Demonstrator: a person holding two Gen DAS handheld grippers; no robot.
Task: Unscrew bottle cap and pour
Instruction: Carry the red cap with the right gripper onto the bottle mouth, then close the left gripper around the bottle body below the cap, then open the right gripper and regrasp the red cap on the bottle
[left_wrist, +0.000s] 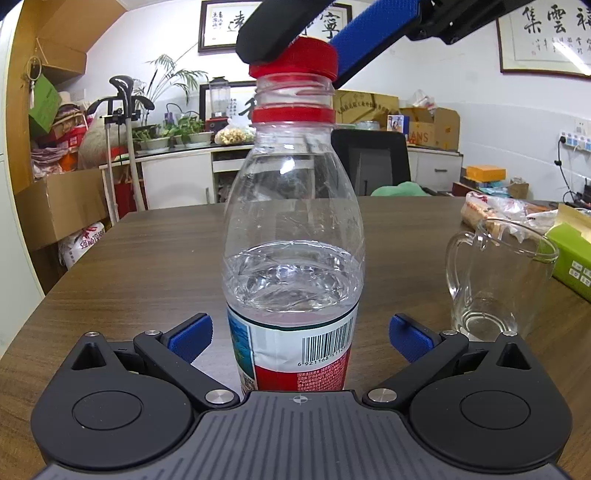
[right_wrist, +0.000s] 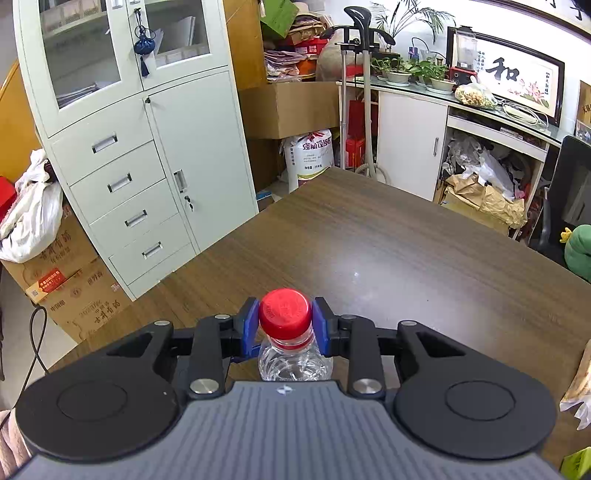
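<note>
A clear plastic bottle (left_wrist: 293, 229) with a red and white label stands upright on the brown table (left_wrist: 147, 258), roughly half full of water. My left gripper (left_wrist: 301, 338) is open, one blue pad on each side of the label with a gap to the bottle. From above, my right gripper (right_wrist: 284, 321) is shut on the red cap (right_wrist: 284, 312). In the left wrist view the cap (left_wrist: 293, 59) sits slightly tilted on top of the neck, with the bare threads (left_wrist: 293, 92) showing below it. An empty glass mug (left_wrist: 498, 280) stands to the right of the bottle.
A green box (left_wrist: 572, 258) and plastic bags (left_wrist: 498, 210) lie on the table behind and right of the mug. A black chair (left_wrist: 369, 162) stands beyond the far edge. White cabinets (right_wrist: 140, 147) and cardboard boxes (right_wrist: 74, 291) stand off the table's left side.
</note>
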